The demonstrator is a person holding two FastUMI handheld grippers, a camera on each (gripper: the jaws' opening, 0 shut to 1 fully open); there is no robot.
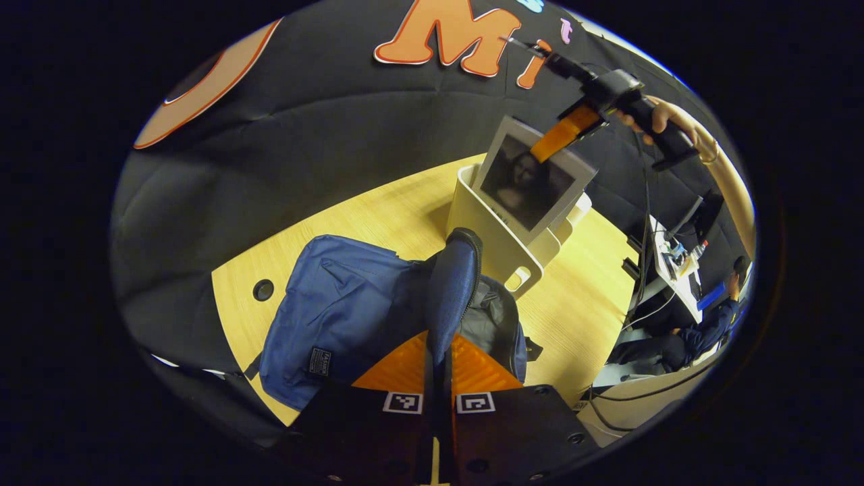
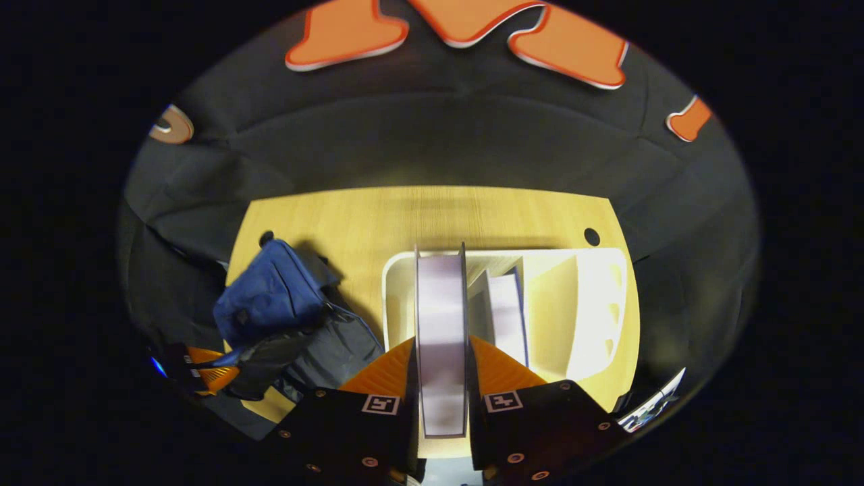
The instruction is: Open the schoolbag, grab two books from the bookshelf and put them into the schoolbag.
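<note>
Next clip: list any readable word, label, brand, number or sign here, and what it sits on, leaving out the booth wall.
Schoolbag patch: small print, too blurred to read.
Left gripper and right gripper: square coded markers, patterns, no words.
Book: a portrait on its cover, no legible title.
Nothing else is readable.
</note>
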